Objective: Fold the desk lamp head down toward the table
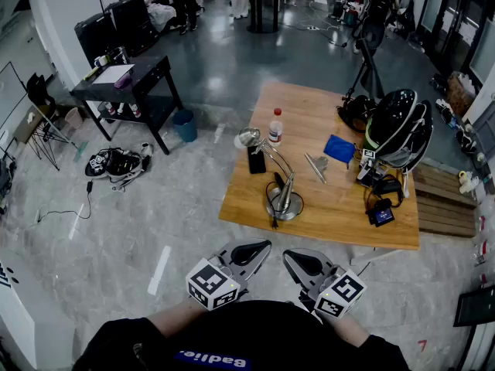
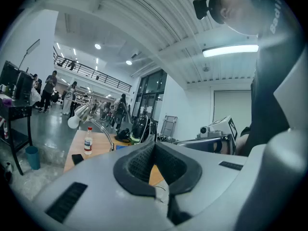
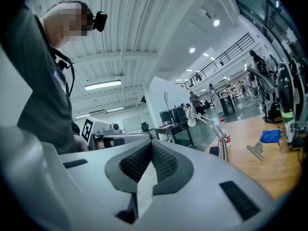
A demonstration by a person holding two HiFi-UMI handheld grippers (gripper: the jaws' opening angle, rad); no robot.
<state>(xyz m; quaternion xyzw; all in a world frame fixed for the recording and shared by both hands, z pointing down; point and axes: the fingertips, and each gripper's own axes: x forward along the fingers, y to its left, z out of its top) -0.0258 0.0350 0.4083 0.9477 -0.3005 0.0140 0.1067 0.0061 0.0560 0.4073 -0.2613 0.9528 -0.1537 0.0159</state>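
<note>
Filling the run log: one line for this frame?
phase: pre-approach; left gripper: shut, empty; right gripper: shut, empty; desk lamp: head raised, untouched

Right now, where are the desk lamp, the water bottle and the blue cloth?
desk lamp (image 1: pixel 286 206), head view, round base.
water bottle (image 1: pixel 274 131), head view, its body.
blue cloth (image 1: pixel 339 148), head view, its middle.

Light grey moulded shells on left gripper (image 1: pixel 259 247) and right gripper (image 1: pixel 292 258). Black ribbed pads (image 2: pixel 137 165) line a V-shaped notch, with black slots on top. Each carries a white cube (image 1: pixel 212 284) with black square markers. Black long sleeves (image 1: pixel 124 338); blue strip (image 1: pixel 210 359) with white lettering on chest. Small black head camera (image 3: pixel 99 19).
</note>
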